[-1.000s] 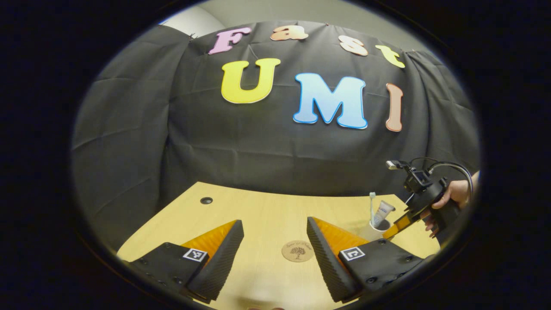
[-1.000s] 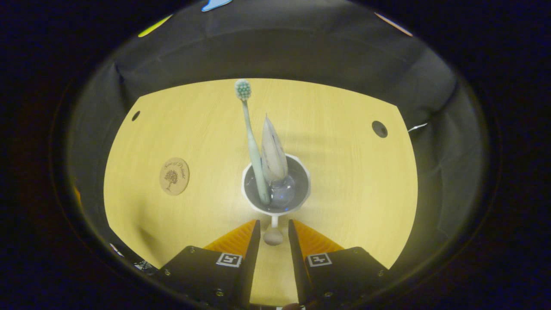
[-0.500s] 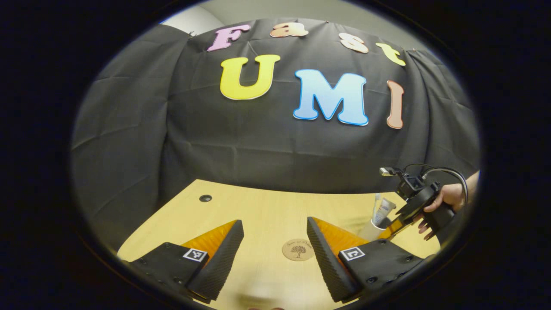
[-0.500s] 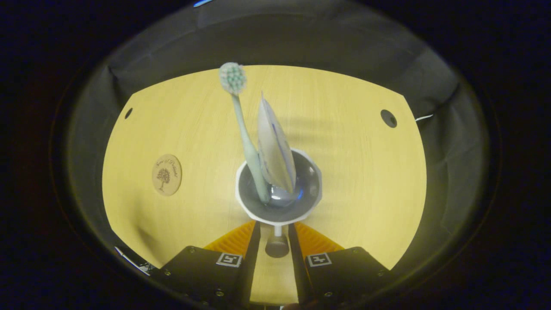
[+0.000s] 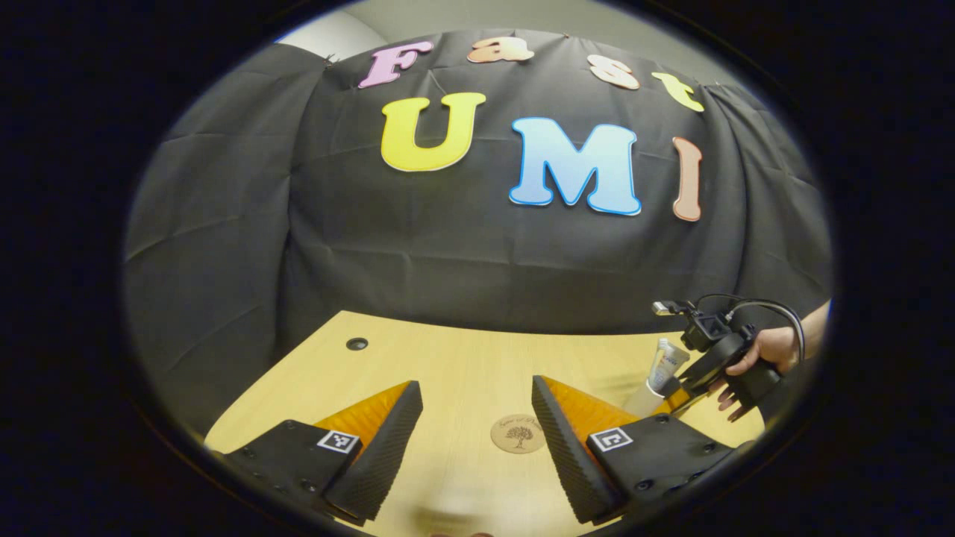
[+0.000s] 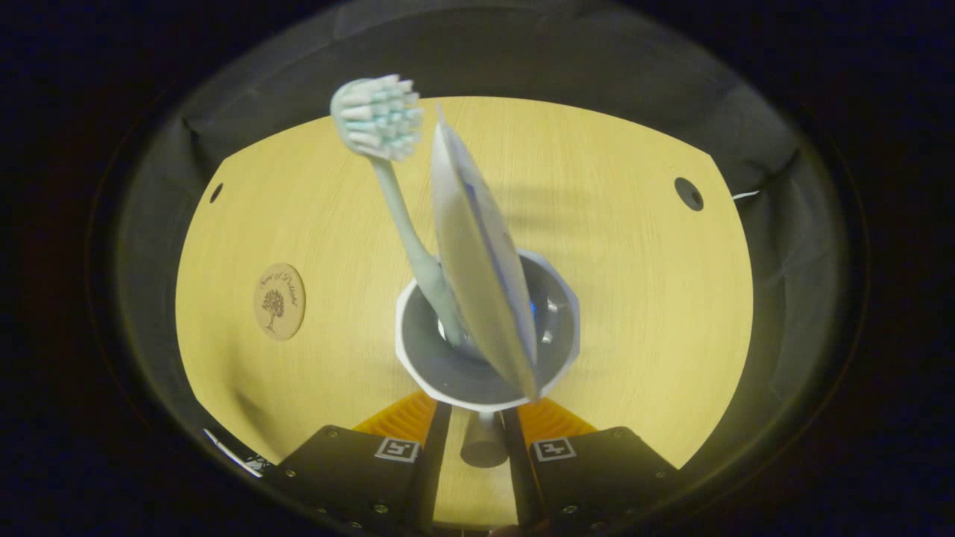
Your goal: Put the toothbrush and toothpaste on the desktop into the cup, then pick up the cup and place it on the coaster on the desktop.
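Note:
A white cup [image 6: 558, 328] stands on the wooden desk [image 6: 642, 298] with a pale green toothbrush [image 6: 403, 216] and a toothpaste tube [image 6: 477, 261] upright inside it. My right gripper [image 6: 477, 429] is right behind the cup. Its jaws are only narrowly apart and flank the cup's handle [image 6: 483, 447]. The round coaster [image 6: 277, 300] lies bare to the left. In the left gripper view, my left gripper [image 5: 475, 385] hovers open over the desk, with the coaster [image 5: 518, 434] beyond its fingers. Far right there, a hand [image 5: 757, 354] holds the right gripper [image 5: 669, 399] at the cup [image 5: 640, 401], from which the toothpaste [image 5: 666, 363] sticks up.
The desk has a cable hole at each back corner [image 6: 688, 194] [image 6: 215, 192]. The black cloth wall [image 5: 448, 246] closes off the desk's far edge. Bare desk stretches between the coaster and the cup.
The right gripper has come down and closer to the cup, so the handle now sits deeper between its fingers. The left gripper has barely moved.

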